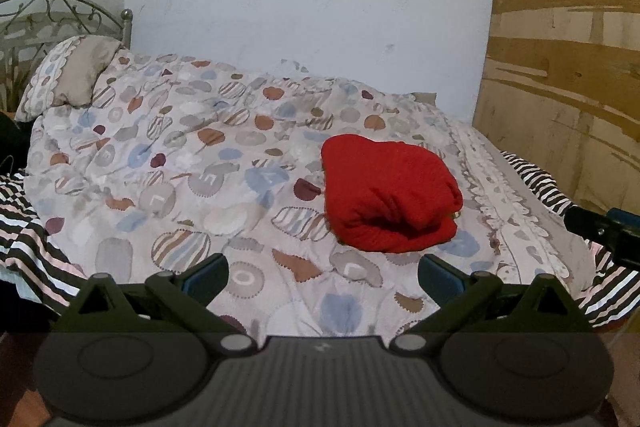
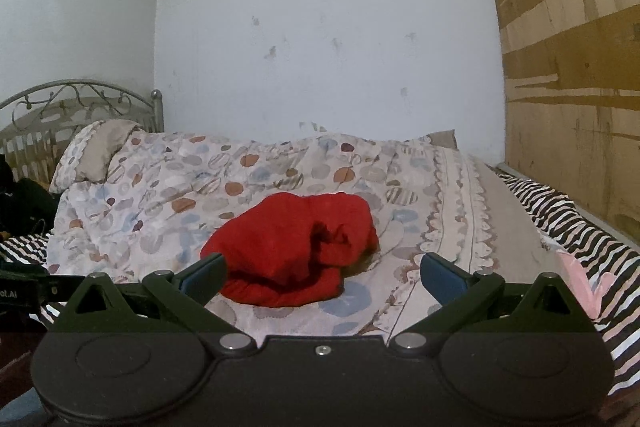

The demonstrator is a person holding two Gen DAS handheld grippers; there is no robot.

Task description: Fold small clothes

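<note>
One red knit garment (image 1: pixel 386 193) lies bunched in a loosely folded heap on the patterned quilt (image 1: pixel 192 163); nothing else rests on it. Creases run across its near edge, with a rolled lip along the bottom. In the right wrist view the same garment (image 2: pixel 294 251) shows a dark fold pocket near its middle.

Left gripper (image 1: pixel 324 277): jaws spread wide, nothing between them, blue fingertips (image 1: pixel 206 273) held over the quilt on the near side of the garment, apart from it. Right gripper (image 2: pixel 322 277): jaws likewise spread wide and empty; its left blue pad (image 2: pixel 204 277) sits just beside the garment's near-left edge, contact not determinable. A part of the right gripper shows beyond the garment's right side in the left wrist view.

Outward from the garment: quilt's frilled border (image 2: pixel 460 211) to its right, then a black-and-white striped sheet (image 2: pixel 560 215). Pillow (image 1: pixel 74 75) and metal headboard (image 1: pixel 52 7) far to its left. White scuffed wall (image 1: pixel 312 7) behind it; brown wooden panel (image 1: pixel 568 47) to the right rear.
</note>
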